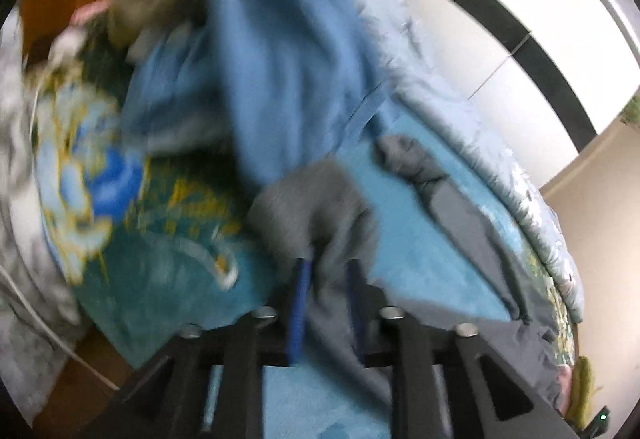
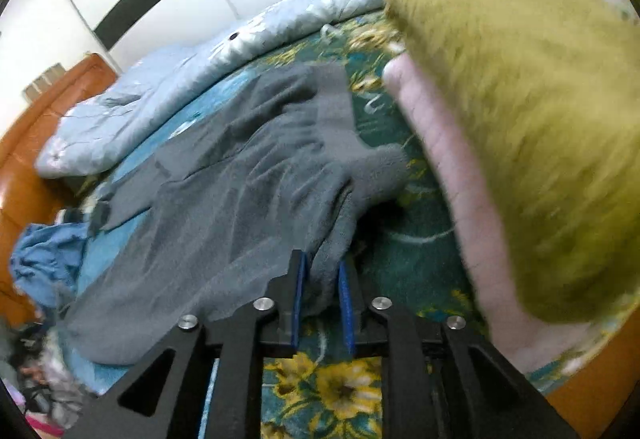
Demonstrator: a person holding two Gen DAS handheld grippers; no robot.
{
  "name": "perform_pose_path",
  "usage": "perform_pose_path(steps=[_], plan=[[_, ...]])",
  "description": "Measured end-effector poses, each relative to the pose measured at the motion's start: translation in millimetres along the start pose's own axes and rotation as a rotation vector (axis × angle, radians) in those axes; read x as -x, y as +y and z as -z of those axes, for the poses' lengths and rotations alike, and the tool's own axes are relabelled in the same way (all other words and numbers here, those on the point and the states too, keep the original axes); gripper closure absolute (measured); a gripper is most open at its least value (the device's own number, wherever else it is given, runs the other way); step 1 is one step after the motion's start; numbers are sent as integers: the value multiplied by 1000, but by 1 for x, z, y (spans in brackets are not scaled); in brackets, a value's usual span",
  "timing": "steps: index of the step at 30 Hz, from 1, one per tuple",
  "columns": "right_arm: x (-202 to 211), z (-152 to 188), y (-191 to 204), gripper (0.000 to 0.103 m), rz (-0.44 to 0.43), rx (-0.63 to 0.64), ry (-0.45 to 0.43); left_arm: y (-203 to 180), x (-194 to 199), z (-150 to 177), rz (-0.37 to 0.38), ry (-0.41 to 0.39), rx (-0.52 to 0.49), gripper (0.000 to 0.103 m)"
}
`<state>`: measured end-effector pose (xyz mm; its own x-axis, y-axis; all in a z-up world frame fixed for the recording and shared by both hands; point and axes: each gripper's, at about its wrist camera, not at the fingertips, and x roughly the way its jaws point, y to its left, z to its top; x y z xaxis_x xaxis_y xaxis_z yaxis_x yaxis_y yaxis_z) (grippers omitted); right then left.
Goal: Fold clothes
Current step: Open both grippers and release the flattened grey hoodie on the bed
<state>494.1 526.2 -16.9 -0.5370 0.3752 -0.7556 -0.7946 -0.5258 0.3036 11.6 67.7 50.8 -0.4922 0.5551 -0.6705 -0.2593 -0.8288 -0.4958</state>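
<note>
Item 1: grey fleece garment (image 2: 248, 175). Location: spread on the bed, over a turquoise sheet (image 1: 420, 239) and a floral bedspread (image 2: 344, 391). Long axis runs from the near edge away toward the pale blue quilt (image 2: 168, 87) along the far side.

Item 2: right claw (image 2: 322, 291). A bunched near corner of the grey garment sits between its 2 blue pads, which stand slightly apart; whether they press on the cloth cannot be told for sure. The garment extends ahead and to the left of this claw.

Item 3: left claw (image 1: 326, 287). Pads apart, a grey fold of the same garment lying loosely between them; the view is blurred, and no firm clamp shows.

Item 4: stack of folded clothes, olive fleece (image 2: 532, 143) on pink (image 2: 452, 199), just right of the garment.

Item 5: loose blue garment (image 1: 280, 51), heaped beyond the left claw.

Assessment: both claws sit at the garment's near edge, so the coming fold likely carries that edge forward along the long axis.
</note>
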Motion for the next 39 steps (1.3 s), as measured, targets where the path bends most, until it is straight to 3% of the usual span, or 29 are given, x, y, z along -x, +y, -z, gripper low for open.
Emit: perform_pose_path(steps=[3, 6, 9, 12, 14, 15, 18, 20, 21, 23, 27, 30, 35, 39], plan=[[18, -5, 16, 83, 148, 88, -81, -47, -43, -32, 96, 25, -49, 49], [30, -7, 27, 77, 196, 142, -143, -82, -124, -68, 117, 112, -18, 45], [29, -5, 38, 70, 175, 190, -156, -74, -188, -87, 120, 225, 146, 45], [12, -3, 46, 70, 162, 214, -108, -57, -231, -82, 173, 327, 359, 45], [4, -3, 49, 70, 157, 218, -80, -46, -246, -81, 175, 330, 466, 45], [0, -3, 50, 70, 155, 217, -69, -49, -251, -82, 162, 305, 462, 45], [-7, -8, 58, 70, 154, 223, -62, -62, -264, -89, 95, 218, 391, 49], [-11, -9, 63, 70, 147, 230, -59, -76, -262, -94, 7, 185, 281, 79], [-14, -9, 66, 70, 141, 234, -56, -82, -262, -97, -36, 169, 226, 84], [-17, -9, 70, 70, 127, 243, -46, -87, -246, -103, -92, 129, 138, 87], [-20, -8, 72, 70, 124, 250, -36, -98, -212, -126, -297, -22, -83, 88], [-23, -9, 64, 70, 121, 208, -23, -99, -222, -131, -404, 18, -190, 88], [-18, -10, 59, 70, 78, 178, -24, -96, -210, -122, -324, 84, -214, 78], [-2, -8, 49, 70, 72, 157, -56, -114, -176, -109, -213, 80, -211, 58]])
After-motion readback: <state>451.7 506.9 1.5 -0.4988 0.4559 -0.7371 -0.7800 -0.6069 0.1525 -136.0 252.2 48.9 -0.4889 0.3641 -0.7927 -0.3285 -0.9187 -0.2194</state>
